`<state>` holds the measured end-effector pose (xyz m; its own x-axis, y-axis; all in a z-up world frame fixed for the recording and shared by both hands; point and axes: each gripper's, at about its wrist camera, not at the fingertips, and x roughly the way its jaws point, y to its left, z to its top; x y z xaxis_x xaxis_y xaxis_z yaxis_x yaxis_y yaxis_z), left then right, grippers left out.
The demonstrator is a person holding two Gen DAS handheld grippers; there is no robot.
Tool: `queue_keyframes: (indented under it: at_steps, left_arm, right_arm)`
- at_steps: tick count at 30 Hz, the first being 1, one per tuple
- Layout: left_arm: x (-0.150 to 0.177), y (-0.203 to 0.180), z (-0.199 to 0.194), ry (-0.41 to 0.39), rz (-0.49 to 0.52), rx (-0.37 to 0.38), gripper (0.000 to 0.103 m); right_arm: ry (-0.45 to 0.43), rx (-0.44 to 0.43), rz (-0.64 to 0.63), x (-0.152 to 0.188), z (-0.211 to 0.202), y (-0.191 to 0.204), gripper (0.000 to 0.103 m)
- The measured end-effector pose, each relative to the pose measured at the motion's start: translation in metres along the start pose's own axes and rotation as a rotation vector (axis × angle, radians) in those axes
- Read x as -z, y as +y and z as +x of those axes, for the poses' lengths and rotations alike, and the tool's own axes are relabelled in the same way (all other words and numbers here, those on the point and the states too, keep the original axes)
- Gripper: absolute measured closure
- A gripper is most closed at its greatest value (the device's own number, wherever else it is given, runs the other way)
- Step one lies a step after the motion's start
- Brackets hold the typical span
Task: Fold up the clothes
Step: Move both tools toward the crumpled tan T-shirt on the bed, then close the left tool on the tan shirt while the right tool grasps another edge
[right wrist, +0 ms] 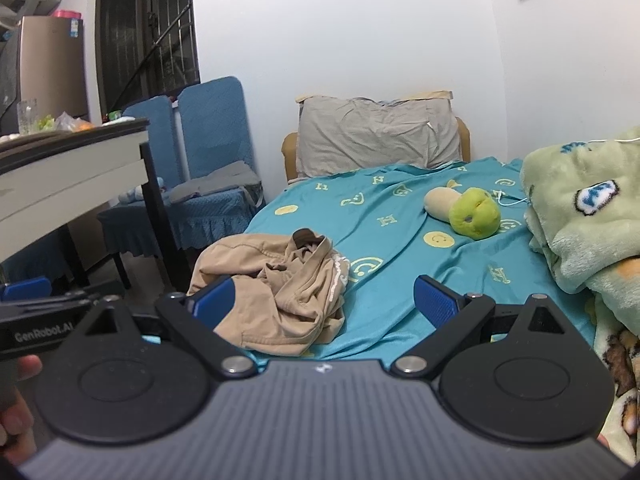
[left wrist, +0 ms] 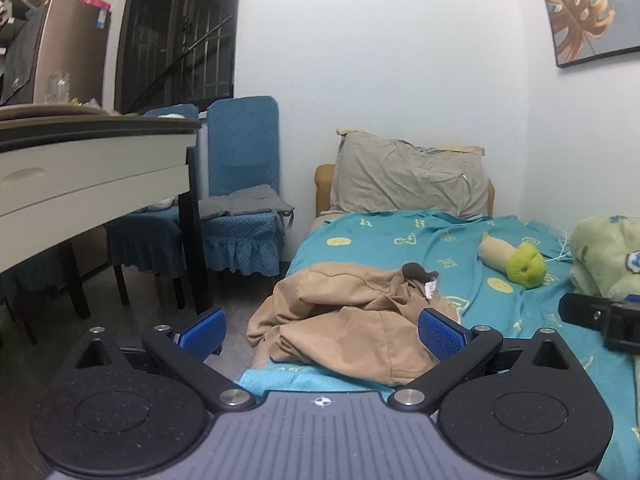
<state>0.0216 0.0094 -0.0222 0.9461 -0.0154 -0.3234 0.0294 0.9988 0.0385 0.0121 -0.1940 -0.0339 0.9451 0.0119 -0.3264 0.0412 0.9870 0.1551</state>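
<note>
One tan garment [left wrist: 352, 320] sits bunched at the near left edge of the bed [left wrist: 400, 236], wrinkled soft cloth, not folded flat. Left view: left gripper [left wrist: 322, 334] hovers just short of the heap, blue ribbed fingers [left wrist: 440, 336] spread wide, holding nothing, probably lined up to reach the cloth. Teal printed sheet is smooth and thin; grey pillow [left wrist: 408, 178] against the wall; stuffed toy [left wrist: 516, 260] well apart.

Right view: right gripper [right wrist: 326, 300] fingers [right wrist: 436, 300] also spread, empty, aimed over the sheet just right of the garment [right wrist: 276, 296]. Lace trim shows on one edge. Fluffy green blanket [right wrist: 580, 216] piled at right. Bench [right wrist: 72, 172] stands left of the bed.
</note>
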Motion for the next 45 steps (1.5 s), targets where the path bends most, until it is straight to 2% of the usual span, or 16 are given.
queue_keyframes:
  at_steps: [7,13,16,19,24,28,30,31,32,33,34,35,37,41,45]
  left_arm:
    - [-0.017,-0.023,0.039,0.029,0.133,0.072,0.000]
    - [-0.020,-0.044,0.110,0.082,0.264,0.102,0.000]
    - [-0.020,-0.058,0.156,0.118,0.353,0.114,0.001]
    - [-0.023,-0.072,0.204,0.150,0.418,0.107,0.002]
    - [-0.033,-0.091,0.276,0.167,0.454,0.108,0.003]
    - [-0.032,-0.110,0.328,0.205,0.478,0.163,0.012]
    - [-0.028,-0.120,0.351,0.238,0.495,0.181,0.019]
    - [-0.027,-0.122,0.361,0.259,0.478,0.184,0.033]
    - [-0.027,-0.123,0.370,0.280,0.448,0.184,0.057]
    - [-0.028,-0.124,0.379,0.301,0.418,0.184,0.068]
    - [-0.031,-0.123,0.385,0.315,0.369,0.189,0.089]
    - [-0.037,-0.118,0.384,0.309,0.309,0.197,0.097]
    - [-0.052,-0.109,0.372,0.265,0.209,0.214,0.098]
    - [-0.094,-0.104,0.318,0.149,0.207,0.255,0.099]
    - [-0.137,-0.097,0.238,0.028,0.192,0.324,0.099]
  right_arm:
    - [0.012,0.059,0.036,-0.021,0.015,-0.006,0.006]
    - [0.013,0.073,0.058,-0.055,0.037,-0.023,0.005]
    - [0.040,0.072,0.082,-0.047,0.049,-0.039,0.005]
    - [0.111,0.068,0.116,-0.035,0.065,-0.056,0.005]
    - [0.144,0.083,0.208,-0.033,0.084,-0.082,0.006]
    - [0.180,0.076,0.266,-0.027,0.099,-0.093,0.006]
    - [0.203,0.064,0.280,-0.023,0.108,-0.095,0.006]
    - [0.210,0.061,0.278,-0.021,0.113,-0.096,0.006]
    - [0.218,0.057,0.272,-0.019,0.117,-0.095,0.006]
    - [0.227,0.053,0.267,-0.017,0.121,-0.094,0.006]
    - [0.236,0.047,0.265,-0.014,0.125,-0.094,0.006]
    - [0.244,0.037,0.269,-0.012,0.129,-0.094,0.006]
    - [0.232,0.002,0.279,-0.011,0.127,-0.091,0.006]
    - [0.181,-0.083,0.301,-0.015,0.114,-0.085,0.006]
    - [0.128,-0.168,0.322,-0.019,0.101,-0.079,0.006]
